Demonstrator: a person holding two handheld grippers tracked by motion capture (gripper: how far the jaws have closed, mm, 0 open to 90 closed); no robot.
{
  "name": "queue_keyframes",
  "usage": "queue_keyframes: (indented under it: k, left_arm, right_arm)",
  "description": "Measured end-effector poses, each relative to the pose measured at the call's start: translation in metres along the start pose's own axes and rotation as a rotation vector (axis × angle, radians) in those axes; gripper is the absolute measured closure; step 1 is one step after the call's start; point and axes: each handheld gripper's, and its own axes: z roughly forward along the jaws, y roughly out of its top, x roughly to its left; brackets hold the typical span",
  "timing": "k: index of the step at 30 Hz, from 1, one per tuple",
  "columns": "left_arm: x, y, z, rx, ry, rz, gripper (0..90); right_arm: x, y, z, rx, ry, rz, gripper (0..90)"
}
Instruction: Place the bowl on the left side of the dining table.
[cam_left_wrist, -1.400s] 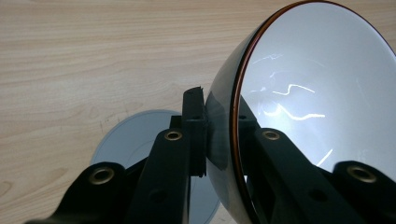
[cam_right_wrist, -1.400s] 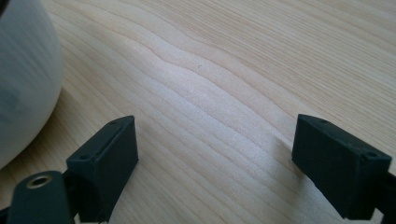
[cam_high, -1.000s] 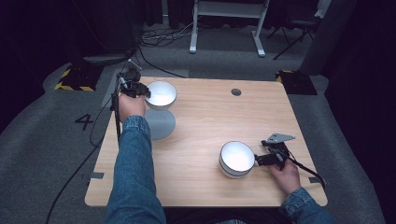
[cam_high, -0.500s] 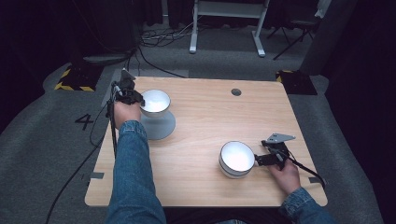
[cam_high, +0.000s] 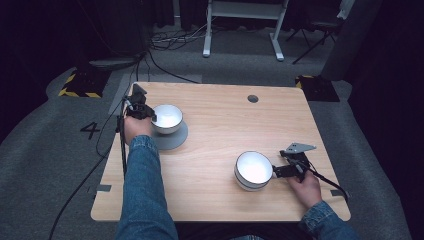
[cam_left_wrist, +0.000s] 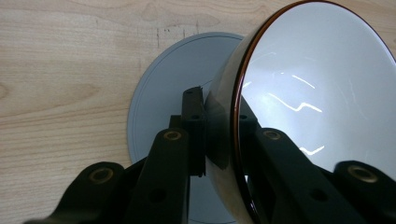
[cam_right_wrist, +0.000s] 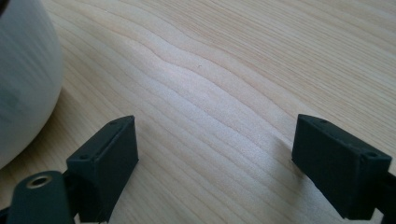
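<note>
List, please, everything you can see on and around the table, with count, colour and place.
bowl: 2, white; one clamped at its rim by the left gripper above the plate, one on the table near the right gripper.
plate: 1, grey, flat on the table's left side under the held bowl.
table: 1, light wood, with a dark round hole near its far edge.
floor: grey carpet, a "4" marked at left.
left gripper: 1, black, shut on the bowl's rim.
right gripper: 1, black, jaws open, beside the near bowl.
sleeves: 2, blue denim, from the bottom edge.
</note>
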Motion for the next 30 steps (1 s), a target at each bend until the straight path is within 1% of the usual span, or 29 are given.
queue_keyframes:
  k: [2,3,4,7,9,12,14,16,19,21,22,23,25,27,30]
  left_arm:
    - [0.001,-0.001,0.004,0.005,-0.002,-0.004,81.1]
    - [0.001,-0.001,0.005,0.002,-0.01,-0.01,81.1]
    - [0.002,-0.001,0.006,0.006,0.001,0.002,81.0]
    - [0.002,-0.001,0.008,0.007,-0.008,-0.006,81.0]
    - [0.001,-0.002,0.01,0.0,0.0,-0.007,80.9]
    - [0.002,-0.002,0.013,0.008,-0.019,-0.007,80.9]
    - [0.002,-0.002,0.015,0.013,-0.002,-0.003,80.8]
    - [0.004,-0.003,0.016,0.011,-0.009,-0.008,80.6]
    - [0.005,-0.004,0.018,0.005,0.0,-0.015,80.5]
    - [0.007,-0.005,0.017,0.005,0.007,-0.007,80.4]
    - [0.007,-0.005,0.017,0.002,0.005,-0.015,80.4]
    - [0.009,-0.005,0.017,0.007,0.001,-0.01,80.3]
    - [0.009,-0.006,0.017,-0.001,0.007,-0.017,80.4]
    - [0.01,-0.007,0.017,-0.005,-0.013,-0.021,80.4]
    - [0.012,-0.009,0.018,-0.009,-0.017,-0.026,80.3]
  right_arm:
    - [0.0,0.0,0.0,0.001,0.0,0.003,14.5]
    - [0.0,0.0,0.0,0.001,0.0,0.001,14.5]
    - [0.0,0.0,0.0,0.001,0.0,0.001,14.5]
    - [0.0,0.0,0.0,0.001,0.0,0.002,14.5]
    - [0.0,0.0,0.0,0.0,0.0,-0.002,14.5]
    - [0.0,0.0,0.0,0.0,0.0,-0.002,14.5]
    - [0.0,0.0,0.0,0.0,0.0,-0.002,14.5]
    - [0.0,0.0,0.0,-0.001,0.0,-0.002,14.5]
    - [0.0,0.0,0.0,-0.001,0.0,-0.003,14.5]
    - [0.0,0.0,0.0,-0.001,0.0,-0.002,14.5]
    - [0.0,0.0,0.0,-0.001,0.0,-0.002,14.5]
    - [0.0,0.0,0.0,-0.001,0.0,-0.002,14.5]
    - [0.0,0.0,0.0,-0.001,0.0,-0.002,14.5]
    - [0.0,0.0,0.0,-0.001,0.0,-0.003,14.5]
    - [0.0,0.0,0.0,0.0,0.0,-0.002,14.5]
